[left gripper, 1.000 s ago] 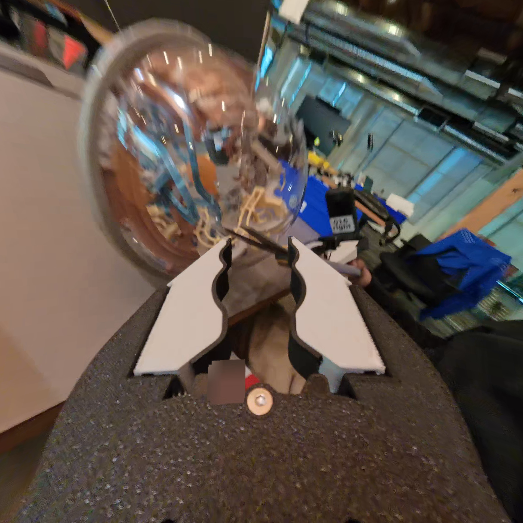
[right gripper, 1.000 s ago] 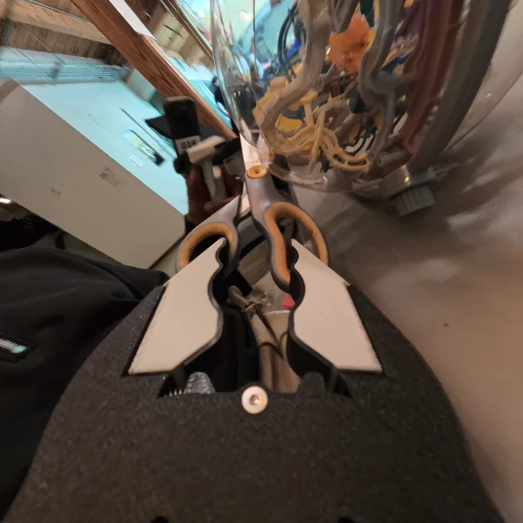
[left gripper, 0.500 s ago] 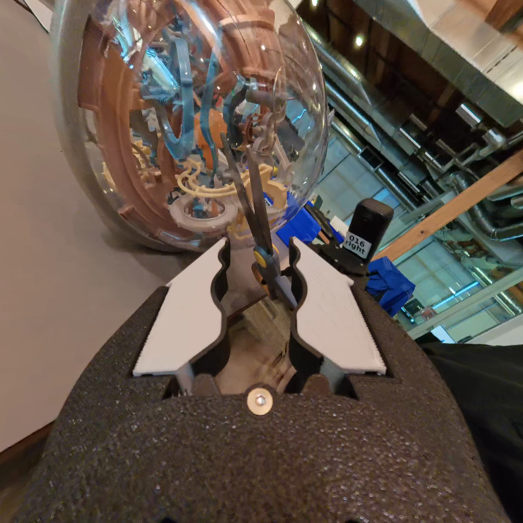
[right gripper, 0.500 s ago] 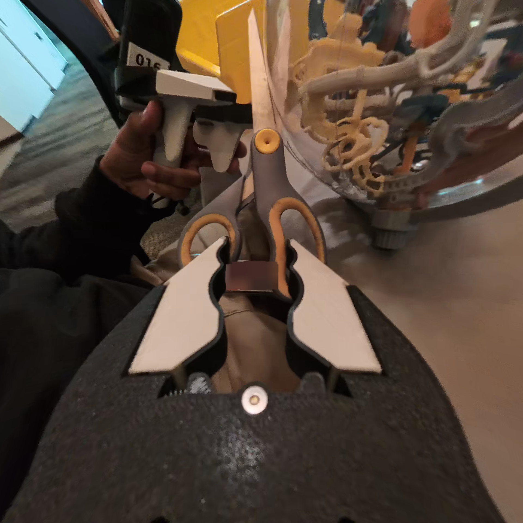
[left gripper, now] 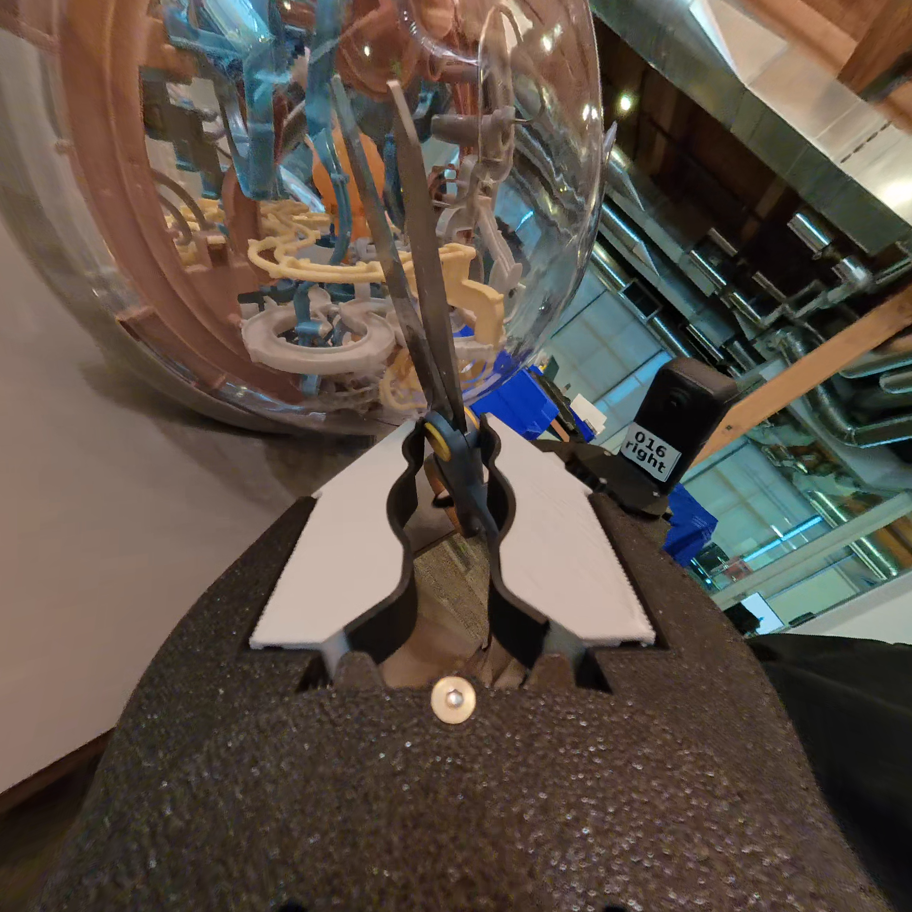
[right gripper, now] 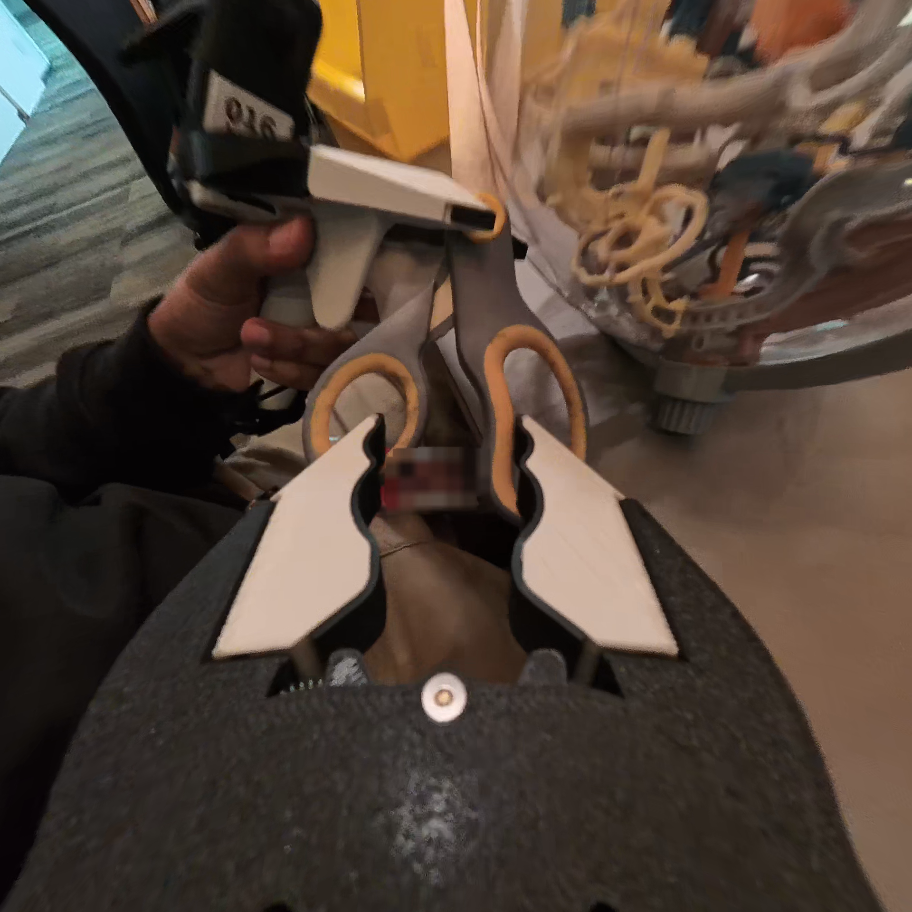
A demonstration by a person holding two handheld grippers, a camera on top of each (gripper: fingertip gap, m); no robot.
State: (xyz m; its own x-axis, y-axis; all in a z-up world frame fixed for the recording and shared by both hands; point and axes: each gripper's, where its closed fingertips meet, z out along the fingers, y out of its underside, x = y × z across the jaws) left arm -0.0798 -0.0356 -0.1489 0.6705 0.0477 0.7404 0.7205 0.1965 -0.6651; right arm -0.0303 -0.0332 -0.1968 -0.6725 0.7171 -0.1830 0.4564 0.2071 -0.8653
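Right gripper [right gripper: 450,424]: fingers apart; the orange-lined handle loops of the scissors [right gripper: 474,296] sit at the fingertips, one loop's bar against the right finger, not visibly clamped.
Left gripper [left gripper: 451,429]: fingers drawn close together, clamped on the scissors at the pivot, gripped from the left side.
Person's hand [right gripper: 222,306]: wrapped round the left gripper's grip, left of the scissors.
Scissors: off the worktop [right gripper: 740,543], blades shut and pointing up and away, just beside the clear ball.
Clear ball [left gripper: 197,197]: a transparent sphere full of coloured plastic tracks, resting on the worktop; whether the blades touch it cannot be told.
Far: a yellow bin [right gripper: 395,74] behind the blades; blue bins [left gripper: 508,399] beyond the ball.
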